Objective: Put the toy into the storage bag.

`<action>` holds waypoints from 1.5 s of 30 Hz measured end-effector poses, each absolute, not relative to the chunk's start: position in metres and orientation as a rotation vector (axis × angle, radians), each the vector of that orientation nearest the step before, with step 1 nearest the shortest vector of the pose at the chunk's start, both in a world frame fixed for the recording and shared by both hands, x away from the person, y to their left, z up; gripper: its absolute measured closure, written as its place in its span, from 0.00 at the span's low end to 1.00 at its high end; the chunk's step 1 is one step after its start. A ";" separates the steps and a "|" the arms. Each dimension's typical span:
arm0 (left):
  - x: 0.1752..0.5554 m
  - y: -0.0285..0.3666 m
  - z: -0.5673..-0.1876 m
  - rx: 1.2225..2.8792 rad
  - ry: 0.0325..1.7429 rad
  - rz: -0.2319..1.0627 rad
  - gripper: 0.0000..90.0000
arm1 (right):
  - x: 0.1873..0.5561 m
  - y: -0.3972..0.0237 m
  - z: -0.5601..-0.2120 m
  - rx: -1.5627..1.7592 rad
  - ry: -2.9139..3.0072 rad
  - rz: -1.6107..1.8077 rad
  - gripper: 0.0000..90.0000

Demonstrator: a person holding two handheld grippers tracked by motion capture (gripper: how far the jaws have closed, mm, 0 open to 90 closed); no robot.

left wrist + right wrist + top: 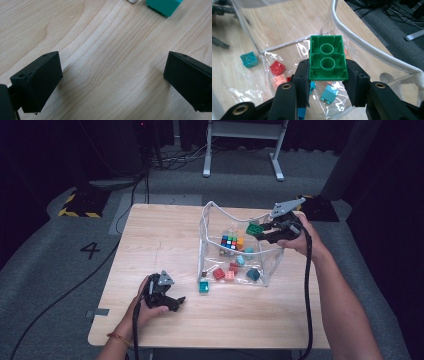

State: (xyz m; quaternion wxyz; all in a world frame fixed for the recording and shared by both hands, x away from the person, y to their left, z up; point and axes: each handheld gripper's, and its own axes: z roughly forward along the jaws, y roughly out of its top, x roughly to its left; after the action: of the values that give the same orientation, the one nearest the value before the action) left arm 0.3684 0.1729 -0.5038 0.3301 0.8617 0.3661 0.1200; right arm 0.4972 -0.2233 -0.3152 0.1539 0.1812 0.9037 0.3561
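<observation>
A green two-stud brick [327, 58] sits underside-up between the black jaws of my right gripper [327, 72], which is shut on its two sides. In the high view that gripper [264, 232] holds the green brick [253, 228] over the open top of a clear plastic bag [220, 209] with a white rim. My left gripper [175, 302] rests low on the table near the front left, open with nothing between its jaws [112, 62]. A teal brick [204, 286] lies on the wood just outside the bag, ahead of the left gripper [163, 6].
Inside the bag lie a colour-puzzle cube [229, 241], a red brick [277, 67], a pink brick [279, 80] and light blue bricks [329, 94]. The bag's white rim [362, 42] arches close to the right gripper. Cables trail off the table's front edge.
</observation>
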 end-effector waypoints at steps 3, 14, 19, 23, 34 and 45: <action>0.368 0.173 -0.504 2.253 0.960 0.310 0.02 | 0.501 -0.221 -0.316 0.501 2.595 0.973 0.66; 0.368 0.173 -0.504 2.253 0.960 0.310 0.02 | 0.514 -0.224 -0.323 0.497 2.654 0.772 0.66; 0.368 0.173 -0.504 2.253 0.960 0.309 0.02 | 0.519 -0.237 -0.326 0.544 2.702 0.717 0.66; 0.368 0.173 -0.504 2.253 0.960 0.310 0.02 | 0.523 -0.244 -0.327 0.583 2.728 0.644 0.66; 0.368 0.173 -0.504 2.253 0.960 0.310 0.02 | 0.525 -0.246 -0.325 0.578 2.792 0.386 0.66; 0.368 0.173 -0.504 2.253 0.960 0.310 0.02 | 0.519 -0.242 -0.326 0.553 2.735 0.425 0.58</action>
State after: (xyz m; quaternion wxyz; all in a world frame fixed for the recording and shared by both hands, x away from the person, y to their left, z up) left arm 0.3680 0.1729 -0.5040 0.3304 0.8615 0.3669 0.1184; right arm 0.5193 -0.2421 -0.3257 0.1588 0.1935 0.9567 0.1486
